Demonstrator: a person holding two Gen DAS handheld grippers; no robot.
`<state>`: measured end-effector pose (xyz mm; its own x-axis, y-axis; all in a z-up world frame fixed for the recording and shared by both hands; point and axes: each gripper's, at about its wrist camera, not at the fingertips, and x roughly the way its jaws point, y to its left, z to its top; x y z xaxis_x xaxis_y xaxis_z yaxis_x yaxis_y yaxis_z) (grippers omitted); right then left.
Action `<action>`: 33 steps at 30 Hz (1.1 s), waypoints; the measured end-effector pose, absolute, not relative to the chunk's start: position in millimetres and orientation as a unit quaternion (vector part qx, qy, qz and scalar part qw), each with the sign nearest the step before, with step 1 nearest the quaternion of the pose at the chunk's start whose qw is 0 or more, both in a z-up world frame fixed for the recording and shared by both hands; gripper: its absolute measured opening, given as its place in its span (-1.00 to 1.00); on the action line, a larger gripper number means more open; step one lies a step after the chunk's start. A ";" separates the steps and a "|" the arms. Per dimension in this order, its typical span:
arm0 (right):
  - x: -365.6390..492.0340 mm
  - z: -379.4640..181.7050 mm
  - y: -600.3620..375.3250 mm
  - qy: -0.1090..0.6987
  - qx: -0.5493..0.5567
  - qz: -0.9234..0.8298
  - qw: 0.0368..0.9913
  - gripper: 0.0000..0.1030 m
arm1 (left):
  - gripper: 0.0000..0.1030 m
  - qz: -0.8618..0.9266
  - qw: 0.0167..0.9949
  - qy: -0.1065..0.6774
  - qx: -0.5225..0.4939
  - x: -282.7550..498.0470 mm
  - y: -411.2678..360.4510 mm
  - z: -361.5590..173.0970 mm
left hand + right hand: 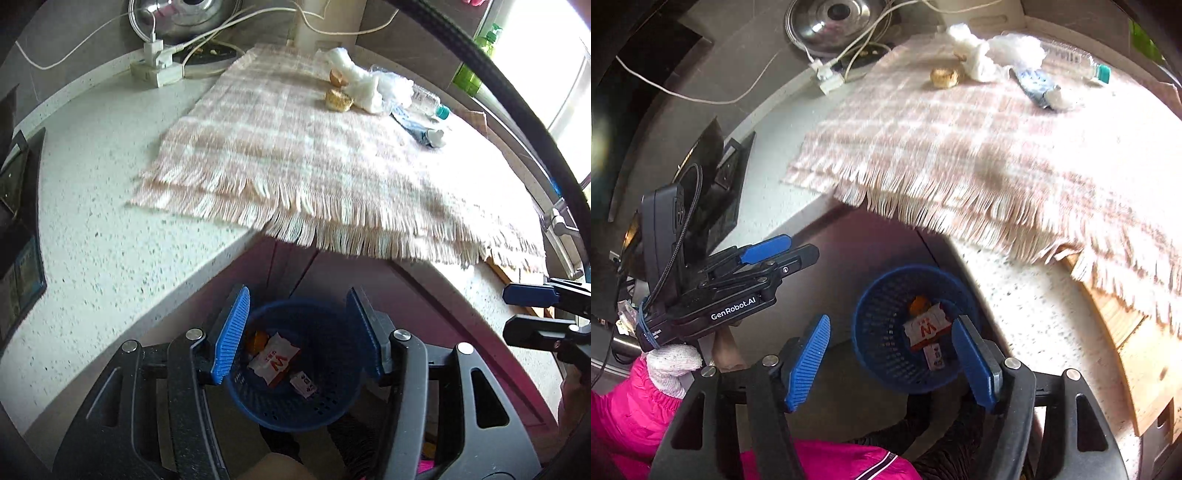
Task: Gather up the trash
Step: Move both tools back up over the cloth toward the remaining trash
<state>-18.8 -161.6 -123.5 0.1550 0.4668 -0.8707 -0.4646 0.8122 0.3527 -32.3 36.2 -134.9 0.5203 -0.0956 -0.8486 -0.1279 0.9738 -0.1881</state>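
A blue mesh basket (295, 406) stands low in front of the counter. It holds a red-and-white wrapper (275, 360), an orange scrap (256, 339) and a small label (304, 384). My left gripper (297, 299) hovers open above the basket, nothing between its blue pads. My right gripper (892, 321) is also open and empty over the basket (882, 354). On the far part of the plaid fringed cloth (295, 155) lie gold foil cups (338, 99), crumpled white plastic (364, 85), a squeezed tube (417, 129) and a clear bottle (430, 101).
A speckled white counter (92, 221) carries a power strip with cables (157, 70) and a metal bowl (184, 14) at the back. Dark framed items (18, 229) sit at the left. A wooden board (1137, 354) lies under the cloth's right edge. A white-gloved hand (670, 363) holds the left gripper.
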 end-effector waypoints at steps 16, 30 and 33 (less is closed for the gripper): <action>95.3 -73.3 -245.1 0.519 0.064 0.244 0.817 0.45 | 0.09 -0.002 0.876 0.460 -0.148 51.1 18.9 -113.5; 208.3 -53.7 -243.2 0.491 0.032 0.287 0.822 0.44 | 0.09 0.006 0.876 0.450 -0.175 129.2 12.2 -113.9; 226.1 -45.2 -229.7 0.483 0.002 0.305 0.821 0.44 | 0.09 0.008 0.876 0.447 -0.181 141.9 12.0 -113.9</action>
